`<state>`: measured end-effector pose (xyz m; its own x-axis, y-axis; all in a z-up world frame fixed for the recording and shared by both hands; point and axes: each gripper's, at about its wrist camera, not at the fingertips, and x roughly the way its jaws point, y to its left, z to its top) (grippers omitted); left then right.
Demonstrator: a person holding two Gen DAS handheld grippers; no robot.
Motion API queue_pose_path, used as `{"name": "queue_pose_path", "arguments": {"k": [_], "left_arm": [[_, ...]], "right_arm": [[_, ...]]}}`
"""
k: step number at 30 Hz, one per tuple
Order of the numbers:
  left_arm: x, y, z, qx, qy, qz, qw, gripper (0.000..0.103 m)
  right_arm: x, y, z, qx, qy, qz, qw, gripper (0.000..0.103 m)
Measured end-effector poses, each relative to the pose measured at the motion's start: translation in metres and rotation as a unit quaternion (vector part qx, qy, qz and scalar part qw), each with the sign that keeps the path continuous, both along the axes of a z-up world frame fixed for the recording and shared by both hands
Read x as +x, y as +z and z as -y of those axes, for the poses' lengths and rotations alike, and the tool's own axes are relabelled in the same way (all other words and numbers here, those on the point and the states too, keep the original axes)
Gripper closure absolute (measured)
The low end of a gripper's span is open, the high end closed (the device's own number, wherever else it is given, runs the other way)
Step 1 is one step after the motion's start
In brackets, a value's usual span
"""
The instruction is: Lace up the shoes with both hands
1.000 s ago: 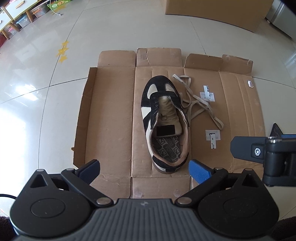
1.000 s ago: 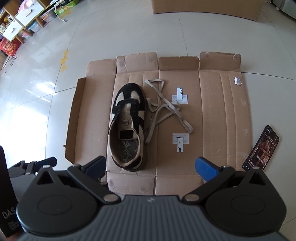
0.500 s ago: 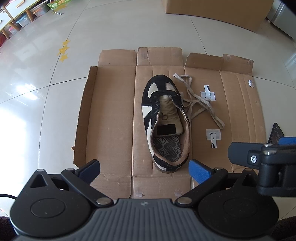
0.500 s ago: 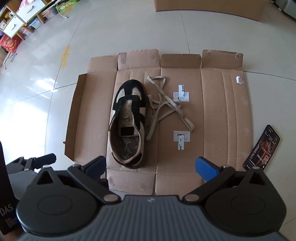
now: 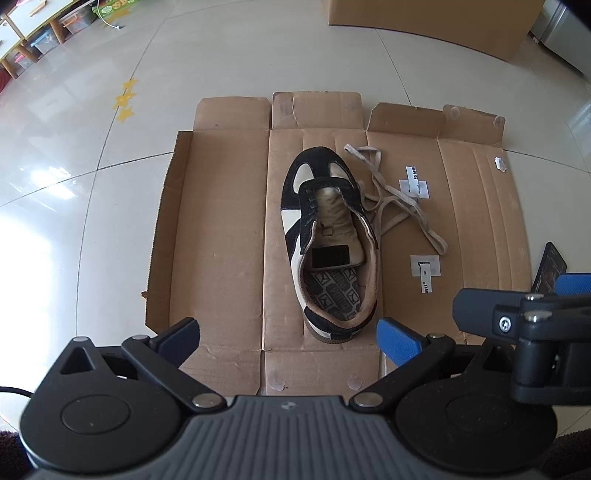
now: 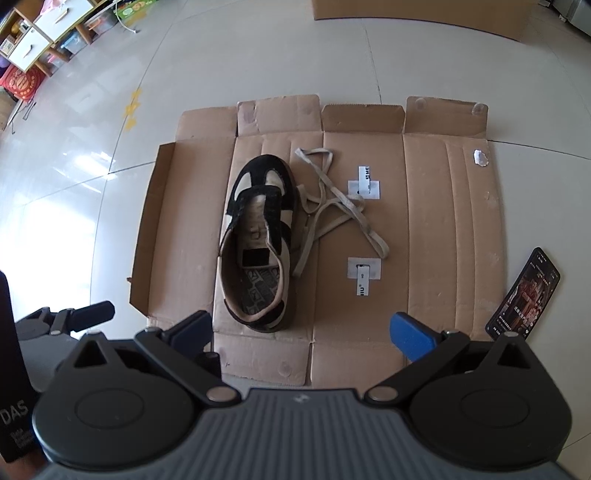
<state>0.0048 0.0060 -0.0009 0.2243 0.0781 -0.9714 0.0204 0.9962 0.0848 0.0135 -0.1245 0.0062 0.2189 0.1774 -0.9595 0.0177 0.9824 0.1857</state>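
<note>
A black-and-cream shoe [image 5: 328,240] [image 6: 258,240] lies unlaced on a flattened cardboard sheet [image 5: 218,236] [image 6: 447,229], toe pointing away. A loose beige lace [image 5: 395,199] [image 6: 332,206] sprawls in a tangle to the shoe's right. My left gripper [image 5: 288,336] hangs open above the near edge of the cardboard, just short of the heel, nothing between its blue pads. My right gripper [image 6: 310,328] is open too, level with the heel and empty. Part of the right gripper [image 5: 524,317] juts in at the right of the left wrist view.
A phone [image 6: 524,291] [image 5: 548,266] lies on the tiled floor off the cardboard's right edge. Two white labels [image 6: 364,184] [image 6: 364,273] are stuck on the sheet right of the lace. A big cardboard box [image 5: 424,22] stands far back; shelves [image 6: 33,48] stand at far left.
Both grippers have drifted slightly forward and lower over the near edge of the cardboard. The right gripper shows a little lower in the left wrist view. Shoe and lace lie unmoved.
</note>
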Motion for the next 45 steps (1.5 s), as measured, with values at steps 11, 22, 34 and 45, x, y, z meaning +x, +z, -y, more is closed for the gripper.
{"name": "queue_pose_path", "arguments": {"k": [11,22,34,45], "left_arm": [[0.003,0.004,-0.005,0.004,-0.008,0.004,1.0000,0.001],[0.005,0.015,-0.016,0.027,0.033,0.017,0.9990,0.001],[0.053,0.051,0.009,0.077,-0.056,0.049,0.9943,0.001],[0.118,-0.003,0.020,0.083,-0.119,0.047,0.9883,0.001]], "right_arm": [[0.000,0.005,-0.003,0.008,-0.006,0.001,1.000,0.000],[0.019,0.039,-0.010,-0.012,-0.018,0.030,0.999,0.000],[0.058,0.067,0.008,-0.054,-0.008,0.052,0.997,0.000],[0.102,0.008,0.041,-0.063,-0.008,0.025,0.998,0.000]]}}
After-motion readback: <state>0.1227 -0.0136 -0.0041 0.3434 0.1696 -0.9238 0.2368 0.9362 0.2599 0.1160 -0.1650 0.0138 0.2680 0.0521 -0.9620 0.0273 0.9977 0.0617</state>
